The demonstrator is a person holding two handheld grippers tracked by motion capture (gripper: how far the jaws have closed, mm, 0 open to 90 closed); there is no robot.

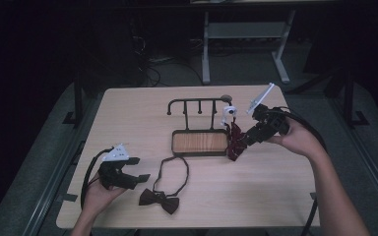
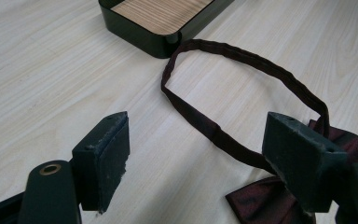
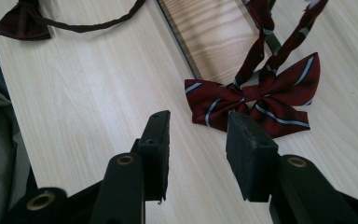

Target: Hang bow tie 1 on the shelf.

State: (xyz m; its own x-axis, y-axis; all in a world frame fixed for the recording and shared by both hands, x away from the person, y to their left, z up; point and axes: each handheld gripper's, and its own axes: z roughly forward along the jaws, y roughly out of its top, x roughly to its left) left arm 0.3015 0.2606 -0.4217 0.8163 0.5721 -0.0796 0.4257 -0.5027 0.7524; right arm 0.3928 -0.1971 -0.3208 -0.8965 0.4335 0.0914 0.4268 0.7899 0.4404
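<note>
Hanging bow ties, looks like, and you're between grabs.
Both claws released: left gripper (image 1: pixel 134 168) sits at 9 o'clock of the dark bow tie (image 1: pixel 159 200), right gripper (image 1: pixel 246 139) just off the striped bow tie (image 1: pixel 234 140) dangling from the rack (image 1: pixel 198 102). Next, probably pinch the dark one's strap.

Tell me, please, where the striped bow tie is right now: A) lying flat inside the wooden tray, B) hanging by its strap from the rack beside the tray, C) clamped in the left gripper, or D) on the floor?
B: the striped bow tie hangs by its strap from the rack, at the tray's right end.
</note>
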